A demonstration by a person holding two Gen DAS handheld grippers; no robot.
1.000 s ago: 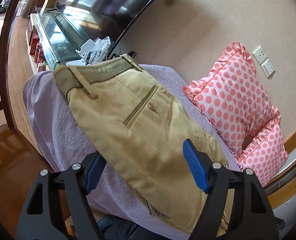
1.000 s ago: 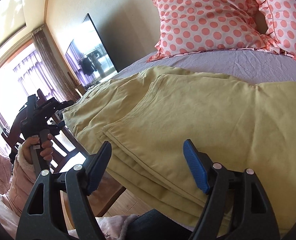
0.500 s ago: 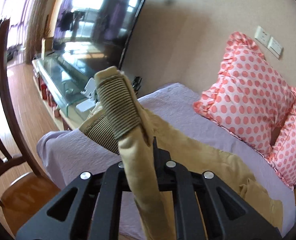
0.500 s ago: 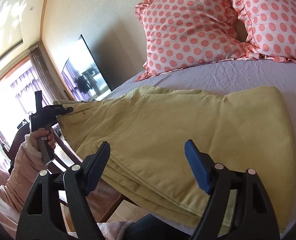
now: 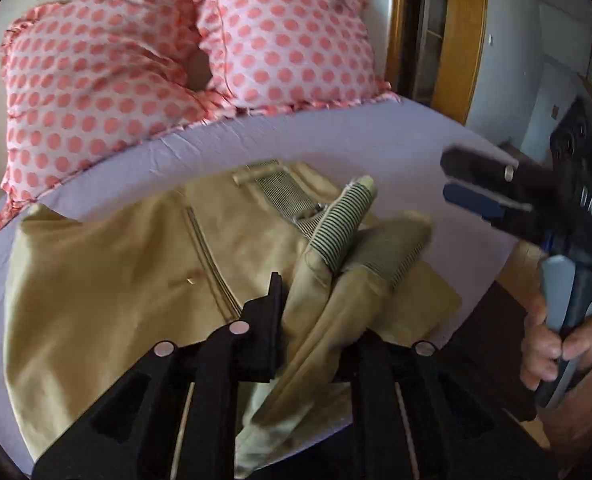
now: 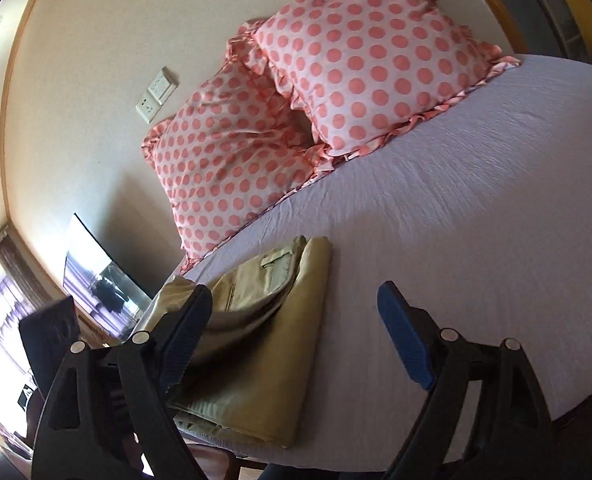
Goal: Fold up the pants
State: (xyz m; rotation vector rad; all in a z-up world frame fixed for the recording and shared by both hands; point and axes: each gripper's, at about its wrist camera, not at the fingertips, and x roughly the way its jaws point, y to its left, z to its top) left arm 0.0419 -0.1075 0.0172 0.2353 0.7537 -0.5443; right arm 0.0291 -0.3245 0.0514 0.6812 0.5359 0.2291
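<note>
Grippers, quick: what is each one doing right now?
Left gripper: closed on the pants waistband.
Right gripper: open, holding nothing.

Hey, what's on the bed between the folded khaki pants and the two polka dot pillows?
Nothing but bare lavender bedsheet lies between the khaki pants and the polka dot pillows; the right wrist view shows it.

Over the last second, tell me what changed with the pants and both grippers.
The left gripper went from open to shut on the pants, at the waistband end, and carried that end across the bed toward the pillows, laying it over the rest. The pants are now a shorter folded stack on the bed sheet. The right gripper stayed open and empty, now off to the side. The pillows stayed put.
</note>
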